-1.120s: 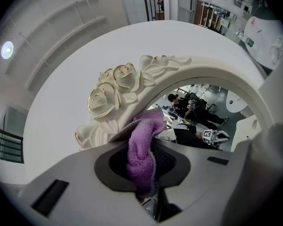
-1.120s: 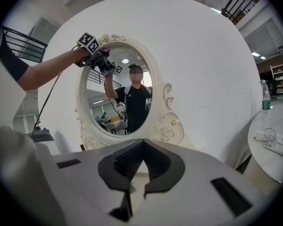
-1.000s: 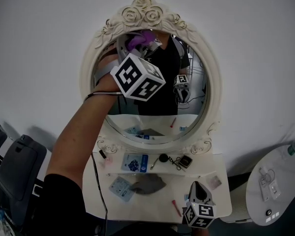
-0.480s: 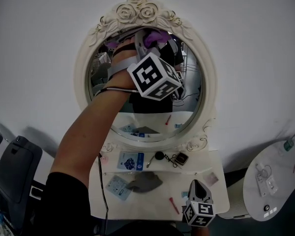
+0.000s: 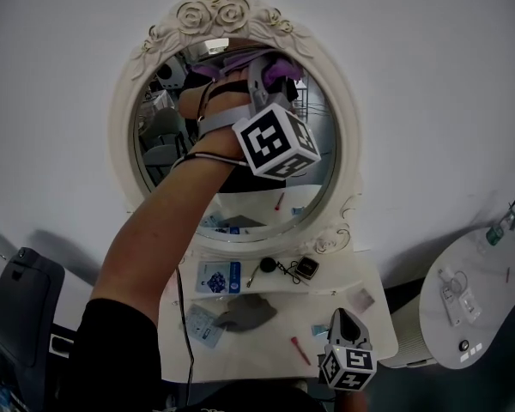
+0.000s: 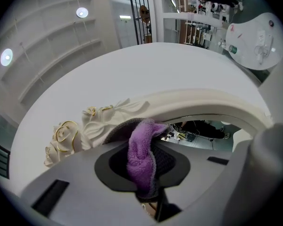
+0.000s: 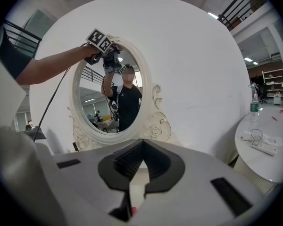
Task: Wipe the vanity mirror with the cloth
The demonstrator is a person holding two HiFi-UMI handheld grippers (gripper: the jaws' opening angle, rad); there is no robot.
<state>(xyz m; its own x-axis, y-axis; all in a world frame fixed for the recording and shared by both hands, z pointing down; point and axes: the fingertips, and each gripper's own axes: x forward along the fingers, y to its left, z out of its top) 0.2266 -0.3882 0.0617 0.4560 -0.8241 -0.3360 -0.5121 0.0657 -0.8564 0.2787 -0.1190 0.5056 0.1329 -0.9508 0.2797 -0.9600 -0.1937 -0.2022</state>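
Cloth point(image 6: 140, 161), one, in left gripper point(image 5: 271, 75) fingers at mirror point(image 5: 213, 14); right gripper point(image 7: 137, 173) fingers together

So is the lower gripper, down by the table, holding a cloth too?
No, the right gripper has nothing between its jaws; only the left gripper grips the purple cloth.

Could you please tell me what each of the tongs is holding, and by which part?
The left tongs are shut on the purple cloth, pinching a bunched fold; its end pokes out. The right tongs hold nothing.
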